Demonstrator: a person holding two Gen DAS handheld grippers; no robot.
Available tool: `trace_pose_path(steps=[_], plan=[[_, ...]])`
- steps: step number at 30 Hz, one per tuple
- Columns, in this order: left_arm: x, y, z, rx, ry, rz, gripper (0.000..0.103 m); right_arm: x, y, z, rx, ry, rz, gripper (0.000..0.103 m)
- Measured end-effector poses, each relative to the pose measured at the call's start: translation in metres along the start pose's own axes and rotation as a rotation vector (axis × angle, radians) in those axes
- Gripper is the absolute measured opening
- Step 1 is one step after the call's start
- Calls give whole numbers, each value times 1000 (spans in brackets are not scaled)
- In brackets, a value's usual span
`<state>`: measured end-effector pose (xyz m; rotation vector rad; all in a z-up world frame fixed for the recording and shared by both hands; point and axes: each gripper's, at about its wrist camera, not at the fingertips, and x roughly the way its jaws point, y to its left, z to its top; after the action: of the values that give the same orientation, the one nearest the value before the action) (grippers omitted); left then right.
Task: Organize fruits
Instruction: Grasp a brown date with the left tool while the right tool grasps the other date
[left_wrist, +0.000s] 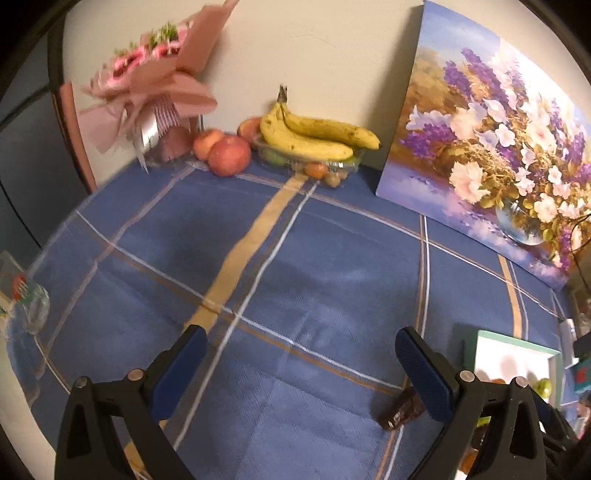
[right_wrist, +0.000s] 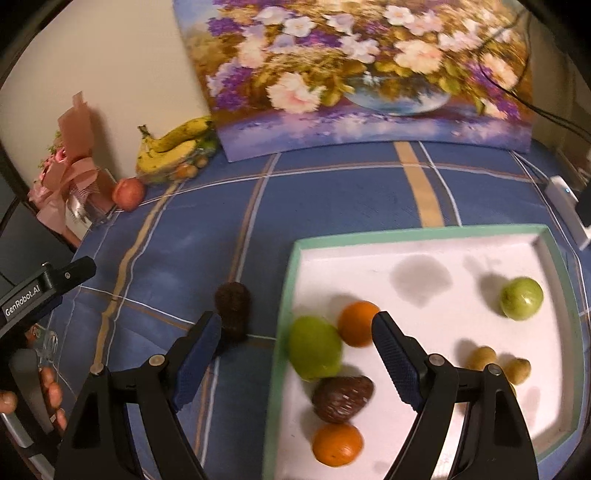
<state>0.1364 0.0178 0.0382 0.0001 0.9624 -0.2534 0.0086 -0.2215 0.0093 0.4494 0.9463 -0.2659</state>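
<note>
1. Gaping over the tray's (right_wrist: 417, 232) left rim, the right gripper (right_wrist: 295, 332) holds nothing; its finger hides part of an orange (right_wrist: 354, 321).
2. Left gripper (left_wrist: 301, 345) also spread, empty (frames blurred).
3. A brown fruit (right_wrist: 232, 310) lies on the cloth (right_wrist: 332, 195) beside the tray, long axis pointing away.

Both claws share one build. The left claw (left_wrist: 301, 354) has matte black triangular arms with teardrop cut-outs, round silver screws at the pivots, and flat fingers (left_wrist: 424, 373) faced with dark blue textured pads. The right claw (right_wrist: 295, 338) looks the same, its blue pads finely ribbed. Seen from the right wrist, the left claw's black body carries white lettering reading "GenRobot.AI" beside a small screw.
</note>
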Motion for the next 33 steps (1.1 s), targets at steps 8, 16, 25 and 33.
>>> trace_pose_path(steps=[8, 16, 25, 33], plan=[[33, -3, -18, -19, 144, -21, 102, 10, 6, 1, 2, 29, 1, 74], [52, -36, -33, 58, 233, -137, 87, 10, -12, 0, 49, 54, -49, 64], [61, -77, -47, 147, 301, -218, 65, 1, -29, 2, 77, 45, -74, 64], [64, -96, -56, 195, 340, -271, 54, 1, -33, 1, 89, 49, -77, 64]])
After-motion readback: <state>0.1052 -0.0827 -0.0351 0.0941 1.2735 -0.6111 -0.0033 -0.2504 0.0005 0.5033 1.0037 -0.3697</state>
